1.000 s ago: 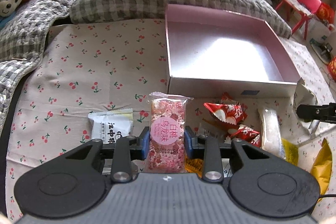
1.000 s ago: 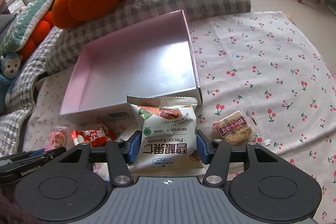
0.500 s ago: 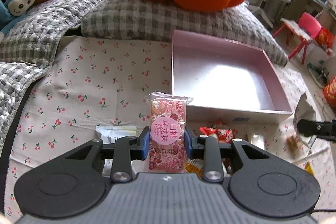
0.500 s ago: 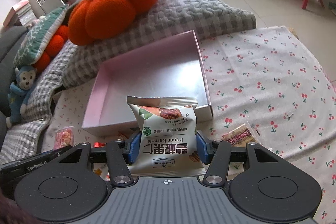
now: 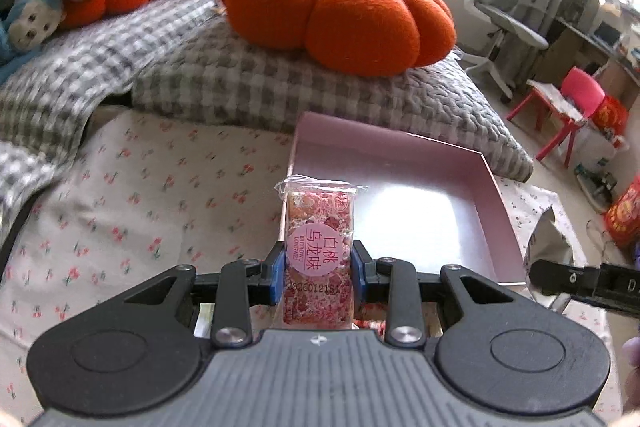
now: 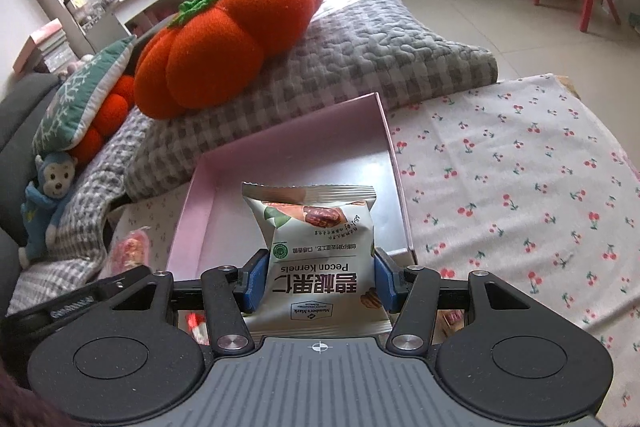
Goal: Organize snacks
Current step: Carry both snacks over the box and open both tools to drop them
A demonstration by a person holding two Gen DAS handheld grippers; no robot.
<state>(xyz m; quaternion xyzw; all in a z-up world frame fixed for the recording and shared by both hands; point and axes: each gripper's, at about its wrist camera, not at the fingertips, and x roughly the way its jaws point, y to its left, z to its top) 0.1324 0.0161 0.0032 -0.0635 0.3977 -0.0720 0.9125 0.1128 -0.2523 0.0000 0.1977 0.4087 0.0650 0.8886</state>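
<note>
Both hands are carrying snacks towards the pink box (image 5: 496, 183) at once. The left gripper (image 5: 318, 273) is pinching a pink-speckled snack bar (image 5: 320, 227) tight between its blue pads, and compared with a moment ago it is lifting it clear of the cherry-print cloth (image 5: 160, 195): the loose packets that were showing just beyond its fingers are dropping out of sight, and the bar is now hanging in front of the box's near left corner. The right gripper (image 6: 318, 281) is clamping a wider pecan kernels packet (image 6: 316, 247) by its sides, upside down, and is hardly shifting; the packet is sitting in front of the box's near edge (image 6: 400, 195), and the box itself is lying open and empty below the grey checked quilt (image 6: 360, 59) and the orange pumpkin cushion (image 6: 224, 43). To me both pickups look done, so what is coming is carrying each packet over the rim and letting go inside.
</note>
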